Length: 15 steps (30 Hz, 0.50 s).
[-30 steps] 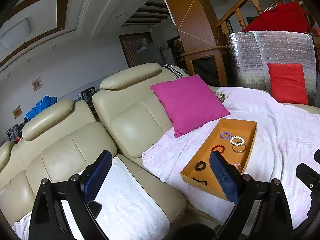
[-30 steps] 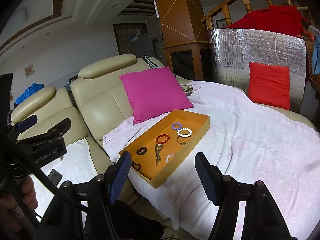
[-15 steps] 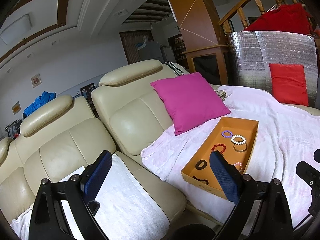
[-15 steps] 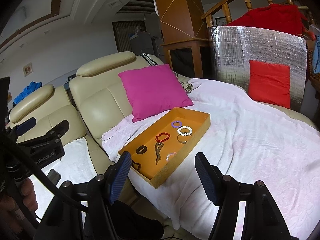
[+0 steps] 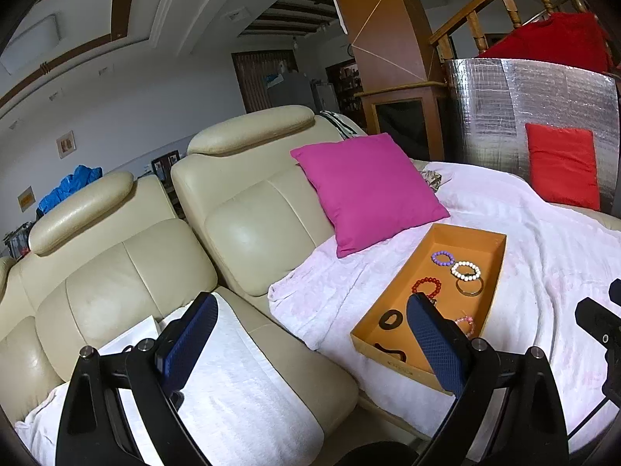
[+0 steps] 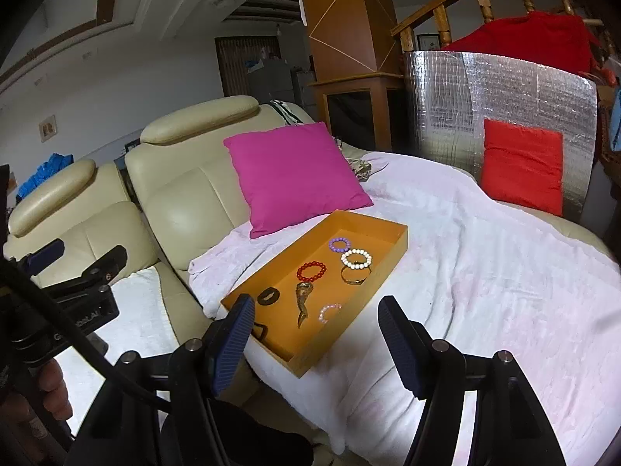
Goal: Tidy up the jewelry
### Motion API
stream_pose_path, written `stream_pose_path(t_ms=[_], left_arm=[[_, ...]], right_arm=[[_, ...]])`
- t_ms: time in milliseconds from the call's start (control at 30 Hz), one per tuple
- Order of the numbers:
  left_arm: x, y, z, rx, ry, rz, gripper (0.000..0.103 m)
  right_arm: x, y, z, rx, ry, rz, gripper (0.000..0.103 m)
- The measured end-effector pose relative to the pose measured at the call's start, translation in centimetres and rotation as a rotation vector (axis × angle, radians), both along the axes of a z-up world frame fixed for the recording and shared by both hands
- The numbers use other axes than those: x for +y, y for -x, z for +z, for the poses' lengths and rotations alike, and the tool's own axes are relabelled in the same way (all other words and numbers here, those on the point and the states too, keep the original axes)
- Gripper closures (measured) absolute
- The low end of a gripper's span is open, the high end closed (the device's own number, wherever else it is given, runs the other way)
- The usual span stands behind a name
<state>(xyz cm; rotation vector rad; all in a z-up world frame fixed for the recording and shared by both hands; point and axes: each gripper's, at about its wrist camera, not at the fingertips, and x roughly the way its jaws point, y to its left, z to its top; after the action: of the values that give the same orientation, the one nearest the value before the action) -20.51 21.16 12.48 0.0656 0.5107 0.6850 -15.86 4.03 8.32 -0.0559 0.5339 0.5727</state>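
Claws: right claw (image 6: 314,338) and left claw (image 5: 310,343) both spread apart, empty, low in frame, likely poised for an approach.
Tray: orange tray (image 6: 392,262) mid-frame on the sofa's white blanket (image 6: 485,272), corralling bracelets (image 6: 311,271).
Change: tray slightly larger and lower than one second ago.

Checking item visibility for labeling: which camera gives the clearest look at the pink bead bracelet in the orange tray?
The right wrist view: the pink bead bracelet lies unobstructed on the orange tray floor. In the left wrist view, the left tool finger covers most of it, leaving only a sliver.
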Motion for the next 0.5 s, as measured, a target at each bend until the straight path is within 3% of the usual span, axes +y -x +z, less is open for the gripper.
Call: stream_pose_path(t_ms=[500], left_arm=[[2.0,-3.2,-1.6,0.028,0.025,0.021,0.005]], right_arm=[[2.3,-3.8,-1.4,0.039,0.011,-0.002,0.033]])
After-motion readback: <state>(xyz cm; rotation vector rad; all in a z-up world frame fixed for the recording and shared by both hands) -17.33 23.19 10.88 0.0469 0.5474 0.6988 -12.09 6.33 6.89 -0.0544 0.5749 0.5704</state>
